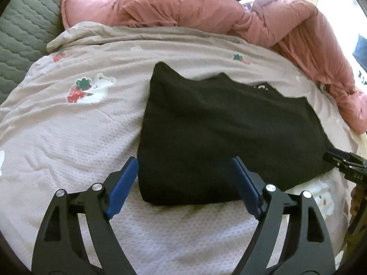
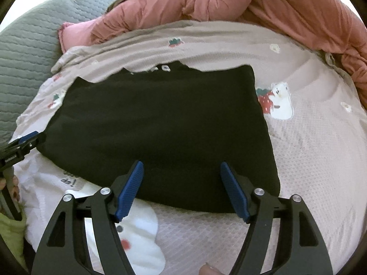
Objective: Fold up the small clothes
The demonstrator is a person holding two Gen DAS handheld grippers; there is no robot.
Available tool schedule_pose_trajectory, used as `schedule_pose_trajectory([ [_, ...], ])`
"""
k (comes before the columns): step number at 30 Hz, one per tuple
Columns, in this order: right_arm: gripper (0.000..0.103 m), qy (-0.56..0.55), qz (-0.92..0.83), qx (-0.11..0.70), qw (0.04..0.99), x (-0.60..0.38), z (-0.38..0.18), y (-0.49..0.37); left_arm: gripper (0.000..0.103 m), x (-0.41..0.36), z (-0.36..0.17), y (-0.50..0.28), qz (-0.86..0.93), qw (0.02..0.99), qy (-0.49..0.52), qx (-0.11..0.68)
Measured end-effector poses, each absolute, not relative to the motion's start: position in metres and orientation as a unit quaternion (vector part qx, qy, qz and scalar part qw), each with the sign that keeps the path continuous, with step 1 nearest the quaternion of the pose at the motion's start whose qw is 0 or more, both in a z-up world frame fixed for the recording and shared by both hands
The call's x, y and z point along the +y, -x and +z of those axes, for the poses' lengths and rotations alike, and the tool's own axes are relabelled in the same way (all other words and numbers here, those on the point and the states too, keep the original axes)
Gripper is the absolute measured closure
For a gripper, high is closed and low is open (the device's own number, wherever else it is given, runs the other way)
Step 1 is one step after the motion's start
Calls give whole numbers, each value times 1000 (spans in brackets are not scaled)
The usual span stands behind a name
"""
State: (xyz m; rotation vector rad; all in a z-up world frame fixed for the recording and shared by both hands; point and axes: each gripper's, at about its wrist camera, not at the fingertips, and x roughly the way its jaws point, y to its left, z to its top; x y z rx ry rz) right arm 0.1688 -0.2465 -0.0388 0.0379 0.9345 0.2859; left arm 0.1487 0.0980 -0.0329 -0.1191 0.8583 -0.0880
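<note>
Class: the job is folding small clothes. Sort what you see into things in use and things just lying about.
In use: black garment; left gripper; right gripper.

Lying about: pink quilt; green quilted mat; strawberry-print blanket underneath.

White print under black garment's fold

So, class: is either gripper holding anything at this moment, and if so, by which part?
Nothing is held. The left gripper and right gripper both stand open over the near edge of the folded black garment, pads not pressing it.
</note>
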Motion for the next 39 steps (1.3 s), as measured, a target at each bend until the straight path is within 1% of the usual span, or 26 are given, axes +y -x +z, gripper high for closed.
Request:
schedule_pose_trajectory([
  [2,34,-13,144,439,887,-243,-32,-164,27,102,-29,-147,-38,910,62,408],
  [3,34,-8,151,432,889,-238,-28,-161,22,104,-27,-147,-33,911,64,405],
  [4,33,-4,156,428,890,-235,-25,-159,20,107,-26,-147,-29,912,66,403],
  [5,29,3,162,422,892,-230,-22,-157,18,108,-26,-147,-26,913,67,403],
  [6,13,13,170,415,894,-221,-17,-154,17,111,-26,-148,-20,913,69,402],
  [7,11,20,175,408,896,-215,-14,-153,16,112,-26,-149,-16,913,70,403],
  [9,11,41,190,393,899,-198,-10,-149,15,118,-26,-151,-7,912,75,404],
  [11,11,75,207,384,897,-174,-9,-145,10,124,-27,-155,-1,909,84,408],
  [22,11,222,296,349,861,-50,-30,-137,10,170,-38,-208,-5,872,193,449],
  [28,11,294,312,332,840,-16,-53,-133,10,168,-56,-236,-32,848,227,478],
  [32,11,316,305,320,840,-4,-63,-131,10,165,-67,-250,-53,834,244,493],
  [35,13,325,298,304,844,2,-66,-133,10,167,-72,-257,-58,826,253,500],
  [36,16,328,293,299,847,3,-67,-134,10,168,-74,-259,-62,824,261,500],
  [37,27,329,289,293,850,4,-68,-135,10,168,-75,-260,-64,821,266,501],
  [38,34,328,289,291,851,5,-68,-137,10,169,-76,-261,-65,819,269,502],
  [39,43,326,288,290,853,4,-69,-139,10,169,-76,-262,-67,818,270,504],
])
